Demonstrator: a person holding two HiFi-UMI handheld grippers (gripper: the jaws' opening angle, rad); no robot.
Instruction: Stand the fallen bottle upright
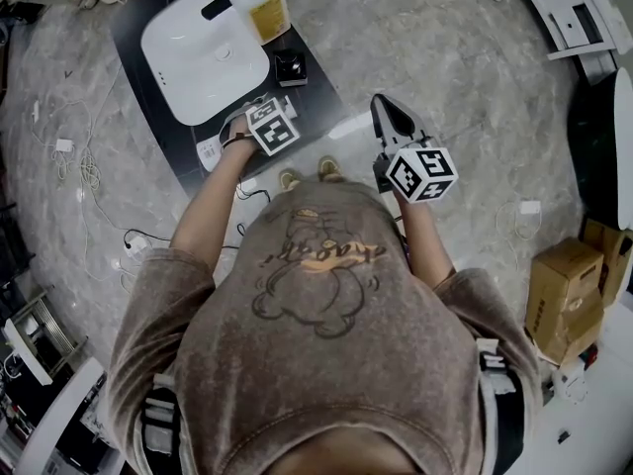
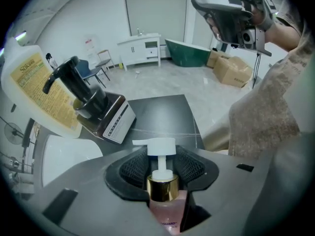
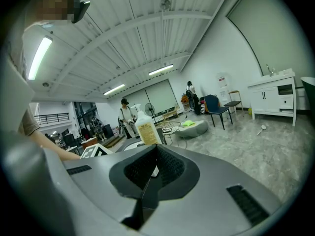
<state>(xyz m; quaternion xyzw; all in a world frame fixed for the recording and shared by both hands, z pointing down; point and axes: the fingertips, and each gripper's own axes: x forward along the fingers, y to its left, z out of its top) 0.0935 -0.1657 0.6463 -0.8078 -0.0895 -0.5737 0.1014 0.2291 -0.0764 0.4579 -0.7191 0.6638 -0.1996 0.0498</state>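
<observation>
Gripping the pink bottle (image 2: 166, 209), the left tongs (image 2: 162, 170) are closed on it around the gold collar (image 2: 163, 187); the white pump head (image 2: 156, 145) sticks out past the tips and the pink body runs back toward the camera; whether the bottle touches the tabletop (image 2: 165, 113) cannot be told. In the head view the left tongs sit at the near edge of the dark tabletop, just beside the white basin (image 1: 203, 52), and the bottle is hidden under the marker cube (image 1: 272, 127) and the hand. A large white jug (image 2: 32, 90) with a yellow label and black pump (image 2: 74, 82) stands at the far end of the basin; a small dark box (image 2: 110, 118) with a white label lies next to it. The right tongs (image 3: 156, 154) are pressed together with nothing between them; they are held off the tabletop's right side, above the grey floor (image 1: 445, 57), well apart from the bottle. Cardboard boxes (image 1: 564, 300) stand on the floor at the right.
</observation>
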